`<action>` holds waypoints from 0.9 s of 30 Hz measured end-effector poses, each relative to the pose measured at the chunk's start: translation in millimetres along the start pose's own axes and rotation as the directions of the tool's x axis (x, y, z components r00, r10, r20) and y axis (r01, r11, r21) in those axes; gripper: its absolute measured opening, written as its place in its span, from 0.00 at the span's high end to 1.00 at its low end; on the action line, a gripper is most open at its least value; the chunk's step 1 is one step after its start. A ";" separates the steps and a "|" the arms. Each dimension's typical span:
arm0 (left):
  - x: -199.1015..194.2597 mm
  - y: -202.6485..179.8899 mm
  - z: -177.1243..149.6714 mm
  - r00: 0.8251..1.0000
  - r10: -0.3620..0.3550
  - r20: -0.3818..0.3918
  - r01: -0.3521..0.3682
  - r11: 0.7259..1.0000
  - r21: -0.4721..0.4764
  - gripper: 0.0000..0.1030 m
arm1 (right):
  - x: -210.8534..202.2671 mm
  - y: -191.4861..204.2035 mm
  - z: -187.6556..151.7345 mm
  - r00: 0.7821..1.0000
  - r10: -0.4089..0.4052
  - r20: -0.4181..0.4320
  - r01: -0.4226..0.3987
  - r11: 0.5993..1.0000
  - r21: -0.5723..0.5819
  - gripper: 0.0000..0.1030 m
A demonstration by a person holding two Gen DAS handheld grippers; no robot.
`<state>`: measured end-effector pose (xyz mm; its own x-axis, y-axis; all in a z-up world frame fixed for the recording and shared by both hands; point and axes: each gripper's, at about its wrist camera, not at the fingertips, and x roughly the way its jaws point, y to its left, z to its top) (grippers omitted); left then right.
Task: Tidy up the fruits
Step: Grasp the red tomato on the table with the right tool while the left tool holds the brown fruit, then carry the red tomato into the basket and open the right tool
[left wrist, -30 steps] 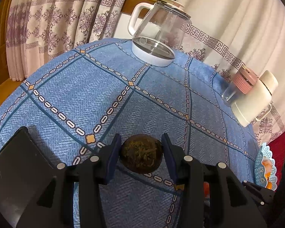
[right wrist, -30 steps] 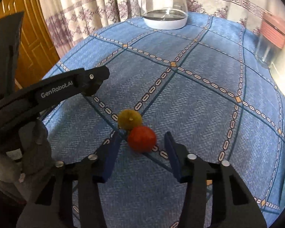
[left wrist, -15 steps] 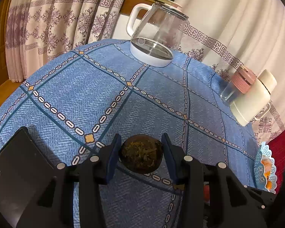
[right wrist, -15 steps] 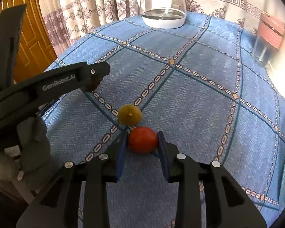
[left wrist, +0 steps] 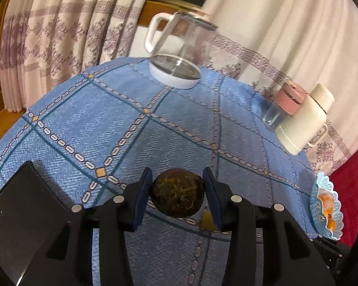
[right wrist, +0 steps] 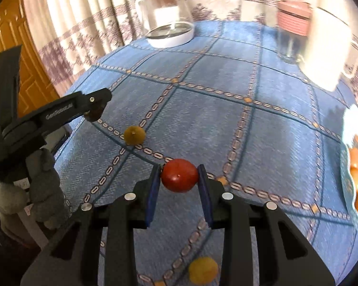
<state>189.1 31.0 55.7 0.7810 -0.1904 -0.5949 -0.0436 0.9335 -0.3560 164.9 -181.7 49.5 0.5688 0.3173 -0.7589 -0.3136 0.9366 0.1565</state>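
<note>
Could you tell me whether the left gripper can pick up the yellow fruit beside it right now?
Probably not: the left gripper already clamps a dark brown fruit, though nothing blocks the yellow fruit.

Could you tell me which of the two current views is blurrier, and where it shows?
Right wrist view: motion smear on the glass kettle, the cups and the fruit tray; the red fruit between the pads stays sharp. Left wrist view: milder blur, brown fruit crisp; fisheye bulges the tablecloth.

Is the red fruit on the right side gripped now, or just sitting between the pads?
Gripped. In the right wrist view both blue pads press against the red fruit, leaving no visible gap.
</note>
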 end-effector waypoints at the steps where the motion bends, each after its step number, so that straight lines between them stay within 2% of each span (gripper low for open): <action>1: -1.0 -3.1 -1.1 1.000 -0.008 0.001 0.008 1.000 0.009 0.57 | -4.7 -4.0 -2.1 1.000 -0.005 0.009 0.004 1.000 0.014 0.68; 12: -10.9 -31.8 -15.7 0.998 -0.070 -0.005 0.070 0.993 0.099 0.57 | -56.6 -48.6 -17.5 0.991 -0.082 0.106 0.063 0.984 0.165 0.68; 27: -8.8 -42.4 -23.6 0.996 -0.082 -0.021 0.084 0.986 0.145 0.57 | -121.4 -132.6 -49.5 0.941 -0.283 0.184 0.192 0.898 0.397 0.68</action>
<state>169.4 -14.0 59.0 0.7686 -0.2725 -0.5788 0.1131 0.9484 -0.2963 99.8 -351.7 89.6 0.7643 0.0611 -0.6419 0.1294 0.9607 0.2455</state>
